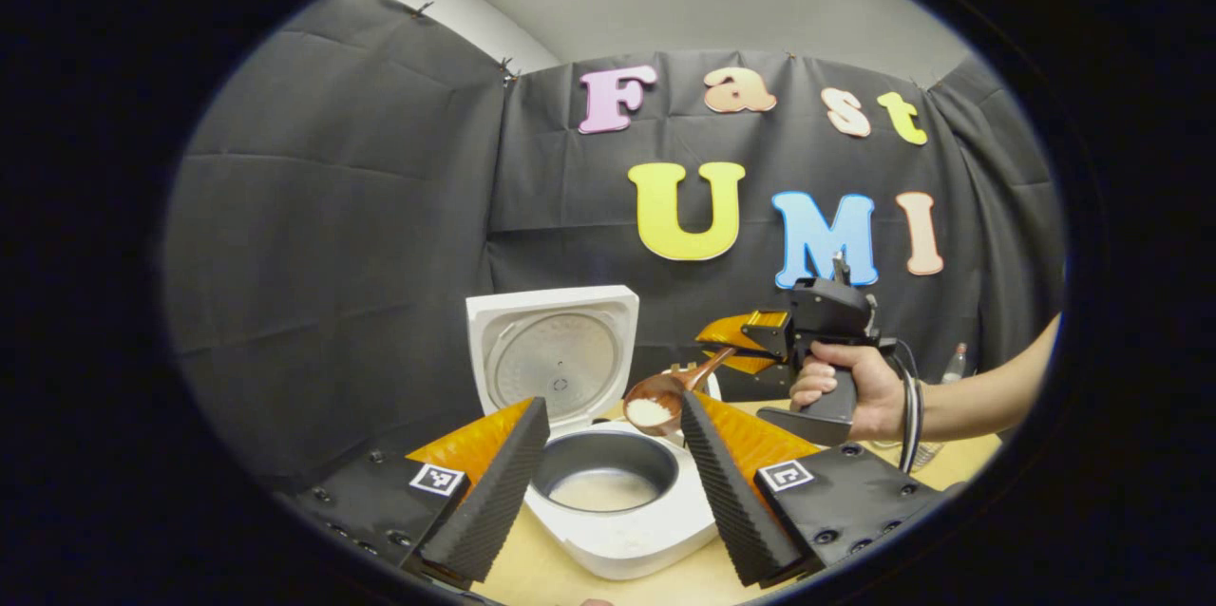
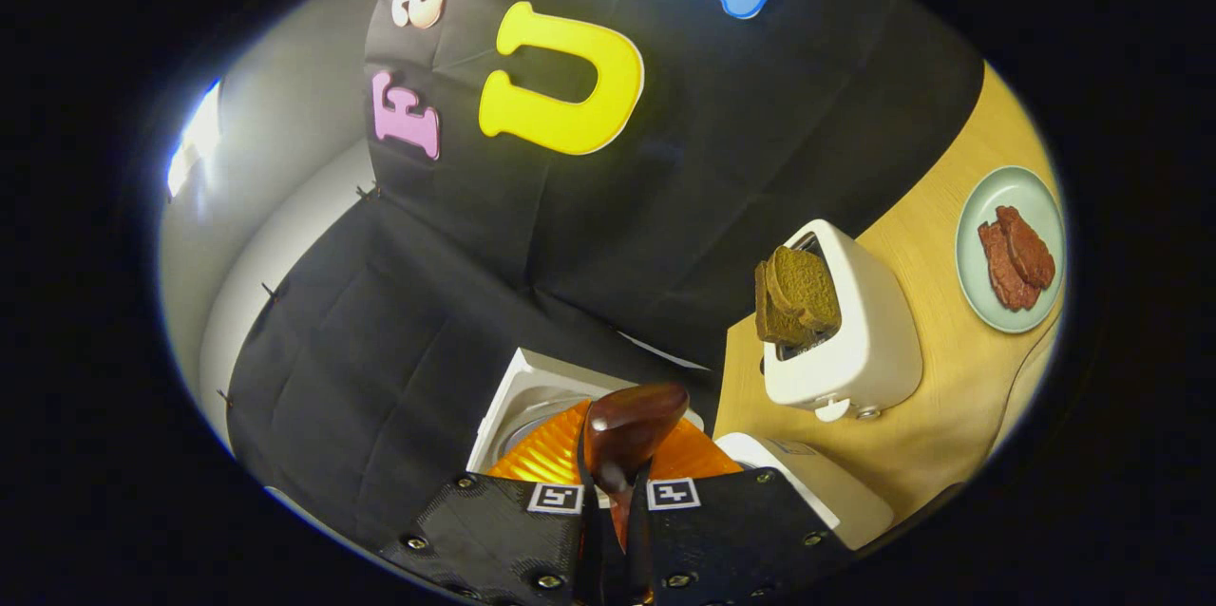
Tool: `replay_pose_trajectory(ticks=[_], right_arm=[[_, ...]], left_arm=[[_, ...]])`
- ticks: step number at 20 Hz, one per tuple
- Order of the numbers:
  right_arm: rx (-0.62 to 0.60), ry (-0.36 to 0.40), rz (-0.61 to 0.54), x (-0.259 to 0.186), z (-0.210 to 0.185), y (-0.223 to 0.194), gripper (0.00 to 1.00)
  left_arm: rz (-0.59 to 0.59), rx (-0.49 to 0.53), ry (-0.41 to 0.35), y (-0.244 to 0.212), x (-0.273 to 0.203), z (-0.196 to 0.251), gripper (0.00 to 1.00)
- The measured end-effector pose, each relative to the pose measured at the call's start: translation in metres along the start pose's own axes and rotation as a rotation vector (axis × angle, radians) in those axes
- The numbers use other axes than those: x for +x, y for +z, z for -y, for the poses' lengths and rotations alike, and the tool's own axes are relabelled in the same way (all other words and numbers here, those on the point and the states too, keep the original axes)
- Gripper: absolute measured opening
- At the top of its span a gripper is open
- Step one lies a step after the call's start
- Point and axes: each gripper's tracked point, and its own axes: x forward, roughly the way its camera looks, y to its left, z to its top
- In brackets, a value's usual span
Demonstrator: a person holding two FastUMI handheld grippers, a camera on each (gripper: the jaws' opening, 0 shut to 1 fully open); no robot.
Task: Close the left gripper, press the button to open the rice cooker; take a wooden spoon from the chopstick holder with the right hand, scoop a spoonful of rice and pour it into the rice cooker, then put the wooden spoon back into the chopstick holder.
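Note:
The white rice cooker (image 1: 608, 520) stands open on the table, its lid (image 1: 556, 354) raised and its dark inner pot (image 1: 603, 478) holding a little rice. My left gripper (image 1: 616, 482) is open, its fingers framing the pot from the near side. A hand holds my right gripper (image 1: 736, 350) to the right above the cooker, shut on the wooden spoon (image 1: 665, 397). The spoon's bowl carries white rice and hangs just over the pot's far right rim. In the right gripper view, the spoon (image 2: 627, 430) sticks out from between the fingers of my right gripper (image 2: 613, 530), with the cooker's lid (image 2: 532, 397) beyond it.
A white toaster (image 2: 845, 340) with dark bread slices stands on the wooden table (image 2: 950, 416). A pale green plate (image 2: 1012, 250) with reddish-brown pieces lies farther along. The person's forearm (image 1: 988, 388) reaches in from the right. Black cloth walls the booth behind.

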Motion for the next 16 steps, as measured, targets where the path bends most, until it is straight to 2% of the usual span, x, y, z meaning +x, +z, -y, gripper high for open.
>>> replay_pose_trajectory(ticks=[4, 5, 6, 9, 10, 12, 14, 16], right_arm=[[-0.097, -0.016, -0.051, 0.022, -0.001, -0.019, 0.10], [-0.133, -0.019, -0.060, 0.025, -0.003, -0.023, 0.10], [-0.175, -0.024, -0.068, 0.030, -0.004, -0.027, 0.10], [-0.320, -0.042, -0.098, 0.045, -0.005, -0.040, 0.10], [-0.380, -0.048, -0.108, 0.047, -0.005, -0.045, 0.10], [-0.517, -0.049, -0.120, 0.050, -0.010, -0.051, 0.10], [-0.655, -0.027, -0.134, 0.055, -0.023, -0.059, 0.10], [-0.820, 0.008, -0.131, 0.051, -0.040, -0.065, 0.10]], left_arm=[[-0.007, -0.011, 0.028, -0.004, -0.002, -0.011, 0.96], [-0.009, -0.014, 0.034, -0.006, -0.004, -0.014, 0.94], [-0.011, -0.014, 0.042, -0.007, -0.005, -0.017, 0.99], [-0.018, -0.022, 0.068, -0.011, -0.011, -0.026, 0.97], [-0.022, -0.027, 0.074, -0.012, -0.013, -0.027, 0.99], [-0.026, -0.027, 0.083, -0.014, -0.017, -0.031, 0.97], [-0.027, -0.024, 0.090, -0.013, -0.020, -0.033, 0.94], [-0.025, -0.023, 0.094, -0.012, -0.022, -0.033, 0.97]])
